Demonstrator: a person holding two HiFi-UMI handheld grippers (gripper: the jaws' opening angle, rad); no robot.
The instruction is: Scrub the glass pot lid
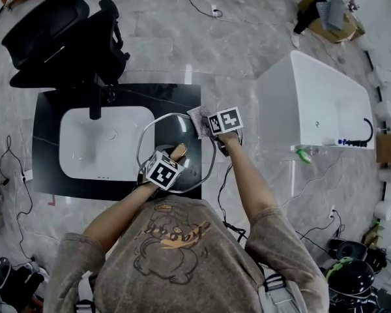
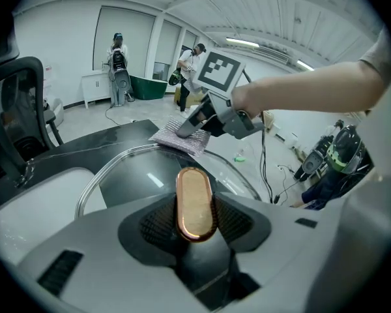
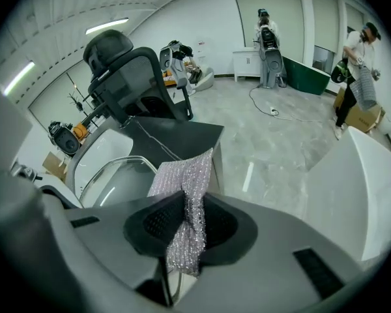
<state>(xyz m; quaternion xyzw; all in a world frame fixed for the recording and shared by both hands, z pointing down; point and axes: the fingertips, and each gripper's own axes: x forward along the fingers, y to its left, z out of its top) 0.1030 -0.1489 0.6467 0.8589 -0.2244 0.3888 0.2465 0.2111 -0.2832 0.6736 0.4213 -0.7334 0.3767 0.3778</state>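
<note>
The glass pot lid [image 1: 173, 130] is held tilted over the black counter, just right of the sink. My left gripper [image 1: 178, 154] is shut on the lid's oval copper-coloured handle [image 2: 195, 203], which stands upright between the pads. The lid's clear glass [image 2: 137, 175] spreads out beyond the handle. My right gripper [image 1: 208, 126] is shut on a silvery scrubbing cloth [image 3: 186, 188]. The cloth [image 2: 182, 137] lies on the lid's far right rim, with the right gripper [image 2: 192, 126] directly behind it. In the right gripper view the lid [image 3: 117, 178] shows to the left, below the cloth.
A white sink basin [image 1: 101, 142] with a black faucet [image 1: 94, 100] is set in the black countertop [image 1: 52, 142]. A black office chair [image 1: 58, 38] stands behind it. A white tub [image 1: 313, 103] stands to the right. Cables trail on the floor. People stand far off.
</note>
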